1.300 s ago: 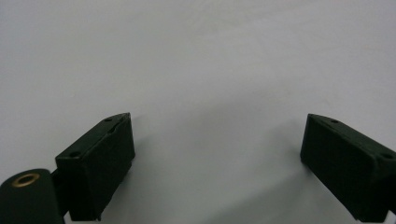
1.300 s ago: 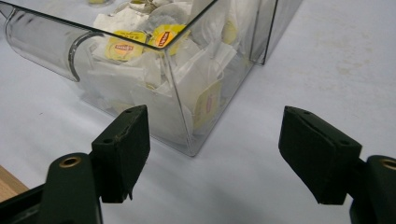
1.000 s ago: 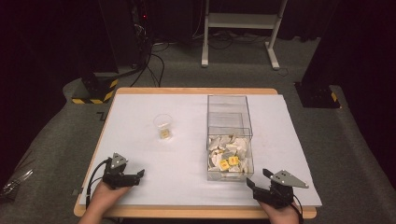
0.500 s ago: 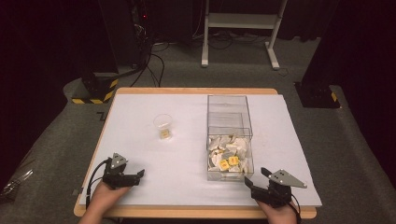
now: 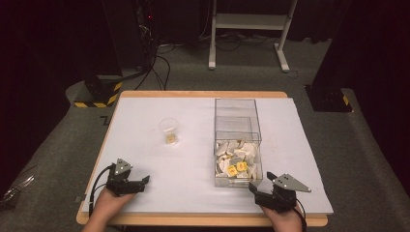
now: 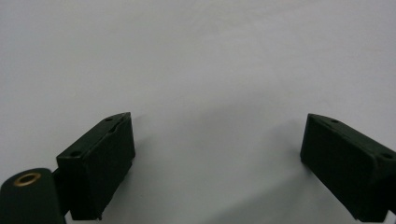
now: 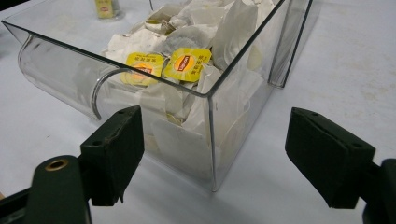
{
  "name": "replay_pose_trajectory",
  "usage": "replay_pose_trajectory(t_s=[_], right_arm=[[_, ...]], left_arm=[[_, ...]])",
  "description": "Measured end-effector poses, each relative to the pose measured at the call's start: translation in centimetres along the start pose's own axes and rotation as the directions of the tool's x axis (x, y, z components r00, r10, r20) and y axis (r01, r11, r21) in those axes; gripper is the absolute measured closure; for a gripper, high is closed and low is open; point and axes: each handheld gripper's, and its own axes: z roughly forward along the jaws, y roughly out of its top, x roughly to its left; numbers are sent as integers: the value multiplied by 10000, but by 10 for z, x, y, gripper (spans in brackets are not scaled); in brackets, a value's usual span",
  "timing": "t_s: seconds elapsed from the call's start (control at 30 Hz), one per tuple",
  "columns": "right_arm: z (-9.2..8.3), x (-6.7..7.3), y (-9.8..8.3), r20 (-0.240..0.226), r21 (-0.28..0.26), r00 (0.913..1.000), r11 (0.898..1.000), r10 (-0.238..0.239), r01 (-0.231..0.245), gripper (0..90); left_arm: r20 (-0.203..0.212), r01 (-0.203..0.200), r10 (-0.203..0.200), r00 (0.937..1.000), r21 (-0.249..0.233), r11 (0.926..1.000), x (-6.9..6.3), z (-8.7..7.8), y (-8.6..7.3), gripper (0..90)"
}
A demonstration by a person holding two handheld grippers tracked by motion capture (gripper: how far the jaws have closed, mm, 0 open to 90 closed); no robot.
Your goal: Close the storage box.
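High view: the clear box point(image 5: 237, 126) stands right of centre on the white table point(image 5: 193, 111), its near half heaped with tea bags point(image 5: 237, 159). A small cup point(image 5: 168, 130) sits left of centre, something yellowish in it, perhaps a tea bag. The left gripper point(image 5: 143, 181) rests at lower left, the right gripper point(image 5: 255, 190) at lower right, just beside the box's near corner.

Left gripper view: both jaws stand wide apart over bare table, nothing between them.

Right gripper view: the jaws are released and have just been opening; the box's near corner fills the upper middle, beyond the jaws, untouched. Two yellow tags point(image 7: 163, 64) lie atop the bags.
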Motion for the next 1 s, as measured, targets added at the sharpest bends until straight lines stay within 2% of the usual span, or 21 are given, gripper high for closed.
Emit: replay_pose_trajectory(t_s=[0.37,1.0], right_arm=[[2,1,3,-17,-132,9999,9998,-166,166,163],[7,0,5,563,-178,9983,9997,-143,153,141]], left_arm=[[-13,-7,7,10000,-6,10000,0,0,0,102],[8,7,-7,10000,-15,10000,0,0,0,102]])
